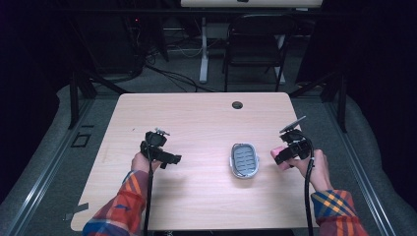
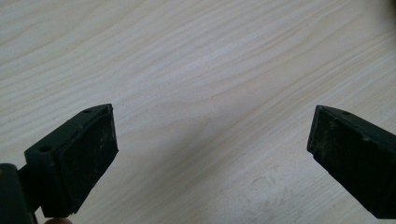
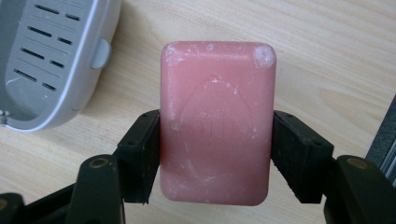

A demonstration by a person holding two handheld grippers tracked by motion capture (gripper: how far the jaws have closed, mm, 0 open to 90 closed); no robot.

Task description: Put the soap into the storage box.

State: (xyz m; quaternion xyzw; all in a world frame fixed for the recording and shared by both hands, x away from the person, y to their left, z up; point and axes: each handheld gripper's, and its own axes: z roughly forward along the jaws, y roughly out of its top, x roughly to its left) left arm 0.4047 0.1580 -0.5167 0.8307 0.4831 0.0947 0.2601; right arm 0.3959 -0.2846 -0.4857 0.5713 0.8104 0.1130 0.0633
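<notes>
A pink bar of soap (image 3: 217,123) sits between the two black jaws of my right gripper (image 3: 215,154), which is shut on its long sides. In the high view the soap (image 1: 276,156) shows as a pink patch at the right gripper (image 1: 281,156), just right of a grey slotted soap dish (image 1: 244,161) lying on the wooden table (image 1: 196,118). The dish (image 3: 42,60) fills the upper left of the right gripper view. My left gripper (image 1: 172,160) hovers over the table's left half, and its jaws (image 2: 210,154) stand wide apart with bare wood between them.
A round cable hole (image 1: 237,104) is in the table near its far edge. A black folding chair (image 1: 255,46) and a white table leg (image 1: 203,49) stand beyond the table. Cables trail from both grippers toward the near edge.
</notes>
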